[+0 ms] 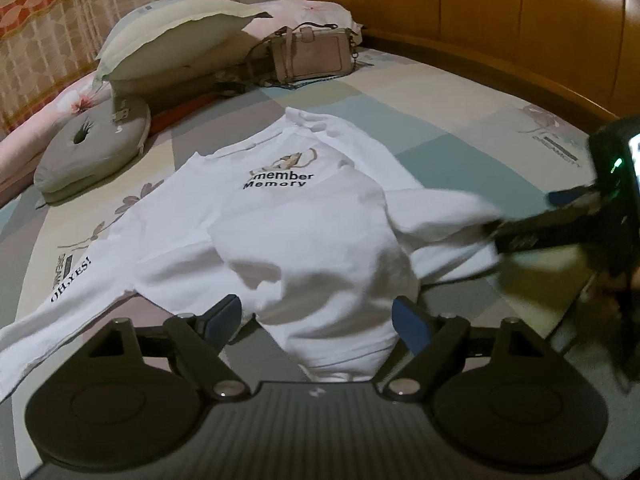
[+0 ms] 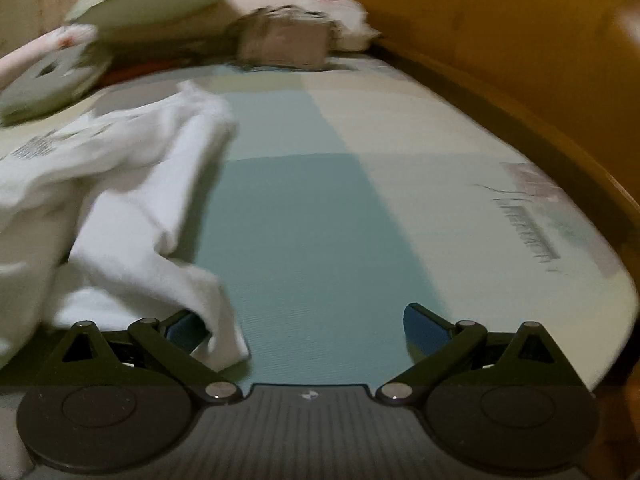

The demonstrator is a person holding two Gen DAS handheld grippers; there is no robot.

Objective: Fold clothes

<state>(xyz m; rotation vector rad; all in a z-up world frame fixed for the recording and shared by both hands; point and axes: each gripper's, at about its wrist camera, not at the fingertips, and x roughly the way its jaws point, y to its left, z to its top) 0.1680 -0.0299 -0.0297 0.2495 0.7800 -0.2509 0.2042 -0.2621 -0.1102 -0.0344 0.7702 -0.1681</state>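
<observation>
My left gripper (image 1: 318,322) points steeply down at the white shirt (image 1: 288,236), jaws spread wide, the shirt's lower hem lying between my blue pads (image 1: 410,326) with neither pad pressing on it. My right gripper (image 2: 296,330) sits at the shirt's right side, also tilted downward, jaws apart; a fold of sleeve drapes over its left pad. From my left wrist, it shows dark and blurred.

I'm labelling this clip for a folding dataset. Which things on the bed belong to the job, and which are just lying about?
Part of the job:
- white sweatshirt
- left gripper, open, hem between its fingers
- right gripper, open, by the sleeve

Just lying about:
- handbag
- pillow
- round grey cushion
- bedsheet
- wooden headboard
</observation>
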